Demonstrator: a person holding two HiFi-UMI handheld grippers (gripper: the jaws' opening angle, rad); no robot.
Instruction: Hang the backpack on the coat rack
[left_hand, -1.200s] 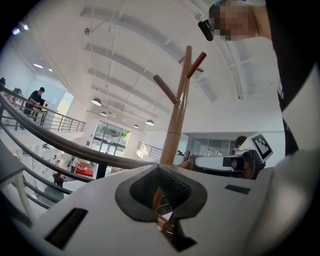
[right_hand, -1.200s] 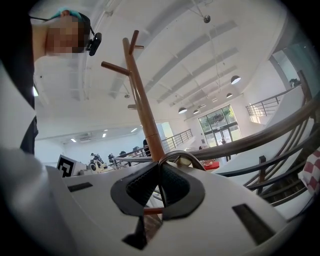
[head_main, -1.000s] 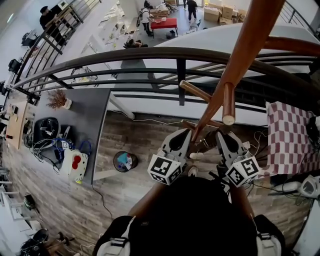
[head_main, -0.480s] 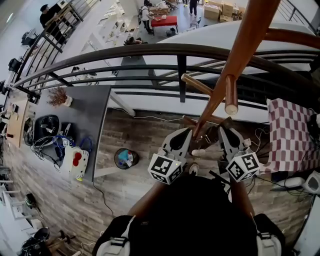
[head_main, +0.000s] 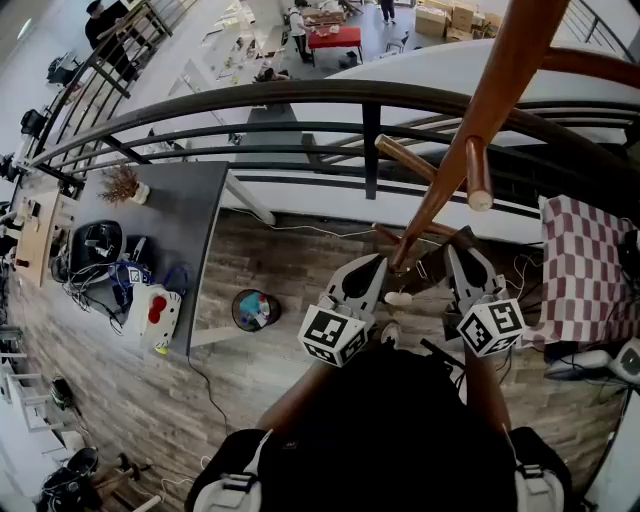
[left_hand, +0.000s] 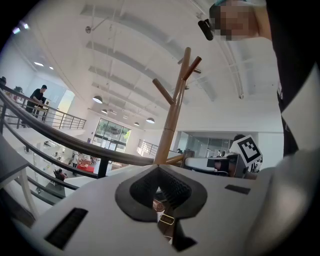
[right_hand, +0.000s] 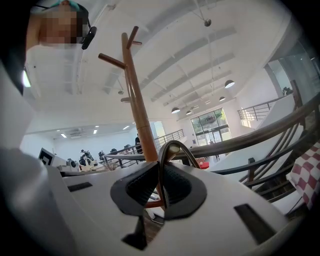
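1. both grippers have crept a little up toward the pole of the coat rack (head_main: 470, 130) since a second ago, and the black backpack (head_main: 390, 430) hangs under them as before.
2. left gripper (head_main: 377, 262): its fingers are pressed together, seemingly on a backpack strap. a small metal buckle (left_hand: 167, 219) shows in the gap behind the tips.
3. right gripper (head_main: 456, 252): its fingers are pinching a dark strap loop (right_hand: 176, 148) that arches up above their tips.
4. the backpack fills the bottom of the head view, close to the person and below both grippers. it is not yet on the rack.
5. the brown pole rises between the two grippers, and one peg (head_main: 477, 175) sticks out above the right gripper.
6. a dark curved railing (head_main: 300, 100) runs behind the rack, and a red-and-white checked cloth (head_main: 580, 270) lies at the right.
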